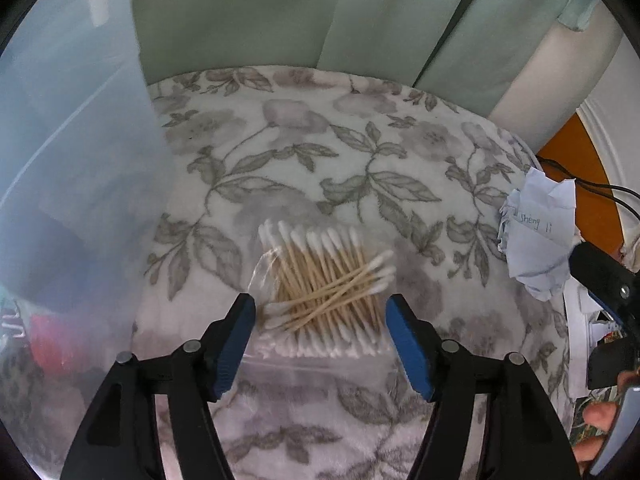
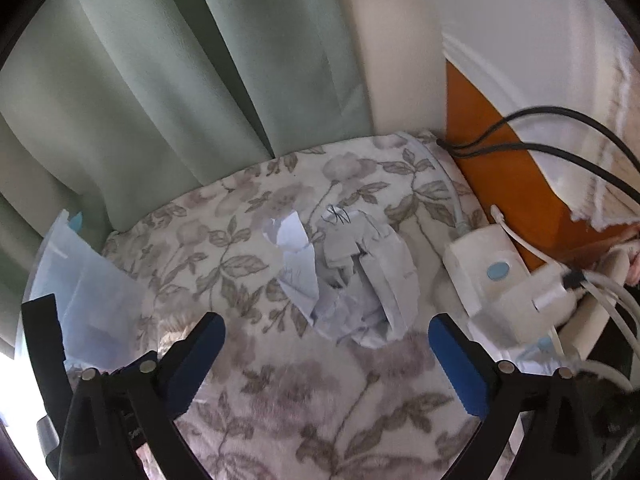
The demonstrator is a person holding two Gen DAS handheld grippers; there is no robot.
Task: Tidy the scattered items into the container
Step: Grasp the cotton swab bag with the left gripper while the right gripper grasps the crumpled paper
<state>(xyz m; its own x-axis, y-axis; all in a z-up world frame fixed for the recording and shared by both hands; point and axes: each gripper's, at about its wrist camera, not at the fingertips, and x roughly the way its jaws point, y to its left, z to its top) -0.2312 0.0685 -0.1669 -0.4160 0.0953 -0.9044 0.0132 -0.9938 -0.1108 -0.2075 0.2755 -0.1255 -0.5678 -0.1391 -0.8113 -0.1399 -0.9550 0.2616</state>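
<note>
The left gripper (image 1: 320, 340) hangs with jaws spread, empty, over a clear bag of cotton swabs (image 1: 326, 292) on the floral blanket (image 1: 320, 152). The right gripper (image 2: 326, 364) gapes wide before crumpled paper (image 2: 352, 280). The translucent container (image 1: 76, 160) stands at the left, beyond the swabs.

surface: floral blanket (image 1: 360, 152) | on it: bagged cotton swabs (image 1: 324, 292), crumpled paper (image 2: 352, 280), possibly charger (image 2: 496, 276)
</note>
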